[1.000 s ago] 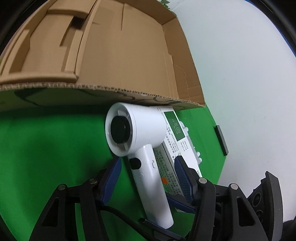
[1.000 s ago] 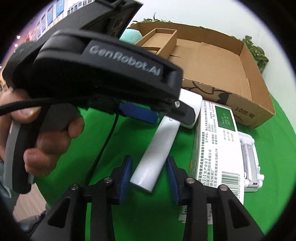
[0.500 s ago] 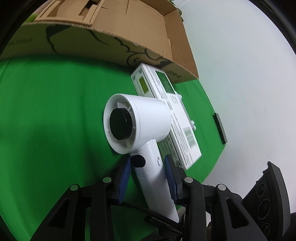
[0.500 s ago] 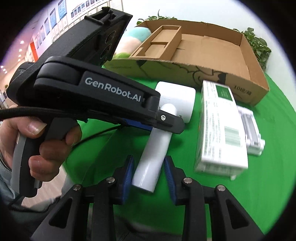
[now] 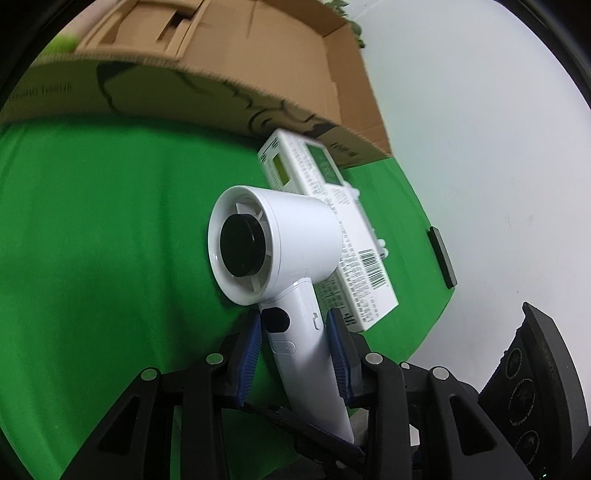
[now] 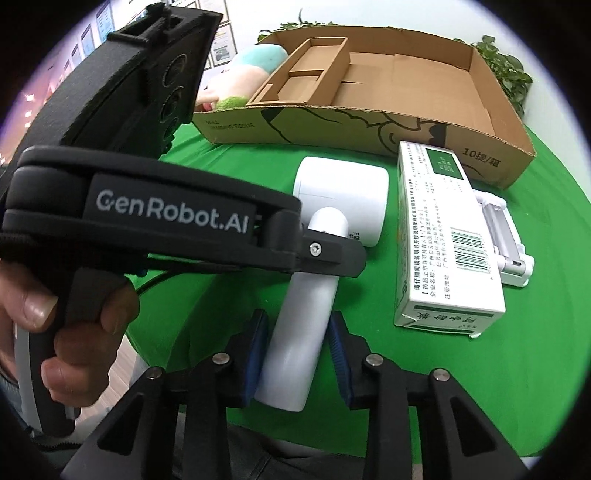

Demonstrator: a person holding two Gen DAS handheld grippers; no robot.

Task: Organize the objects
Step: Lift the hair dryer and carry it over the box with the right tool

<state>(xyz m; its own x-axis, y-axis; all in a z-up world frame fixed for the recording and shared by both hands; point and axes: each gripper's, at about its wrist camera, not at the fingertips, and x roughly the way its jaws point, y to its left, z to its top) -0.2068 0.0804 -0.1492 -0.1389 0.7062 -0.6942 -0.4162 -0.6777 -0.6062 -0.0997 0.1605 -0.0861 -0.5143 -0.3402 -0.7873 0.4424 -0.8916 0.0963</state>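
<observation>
Staged demo room: green cloth (image 6: 517,369) tabletop, framed wall posters (image 6: 92,33), plain white wall (image 5: 480,129).

white hair dryer (image 5: 295,236), green cloth (image 5: 92,221)

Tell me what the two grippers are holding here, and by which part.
Both hold the white hair dryer by its handle: the left gripper just below the head, the right gripper near the handle's free end.
</observation>
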